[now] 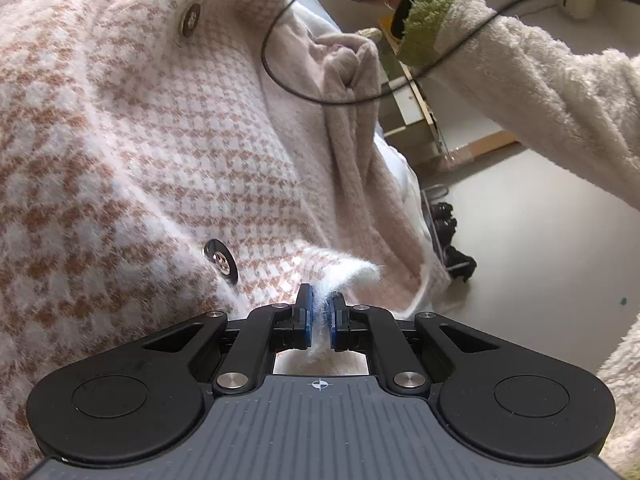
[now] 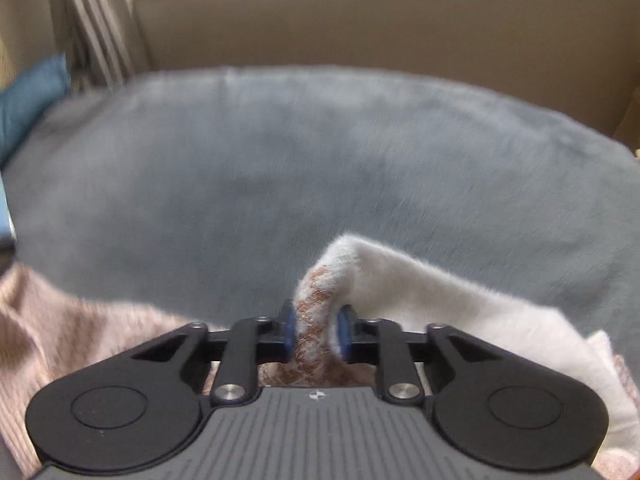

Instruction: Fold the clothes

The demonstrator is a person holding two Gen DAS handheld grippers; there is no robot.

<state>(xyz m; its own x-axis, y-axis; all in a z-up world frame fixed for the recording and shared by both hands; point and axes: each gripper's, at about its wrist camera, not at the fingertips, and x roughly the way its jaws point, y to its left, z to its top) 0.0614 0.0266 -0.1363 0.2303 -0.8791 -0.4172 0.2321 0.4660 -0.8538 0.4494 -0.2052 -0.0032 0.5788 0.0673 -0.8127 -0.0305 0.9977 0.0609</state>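
A fuzzy pink-and-tan houndstooth cardigan (image 1: 152,152) with metal buttons (image 1: 221,261) fills the left wrist view, hanging in folds. My left gripper (image 1: 320,312) is shut on a white fluffy edge of the cardigan. In the right wrist view my right gripper (image 2: 318,332) is shut on another bunched edge of the cardigan (image 2: 420,292), its white inner side spreading to the right. That view is motion-blurred. A plainer pink knit part (image 2: 52,332) lies at the lower left.
A grey-blue blanket (image 2: 320,168) covers the bed under the right gripper, with a tan headboard (image 2: 360,20) behind and a blue pillow (image 2: 28,100) at left. A person's fuzzy white sleeve (image 1: 540,92) and a black cable (image 1: 320,96) cross the left wrist view; floor lies at right.
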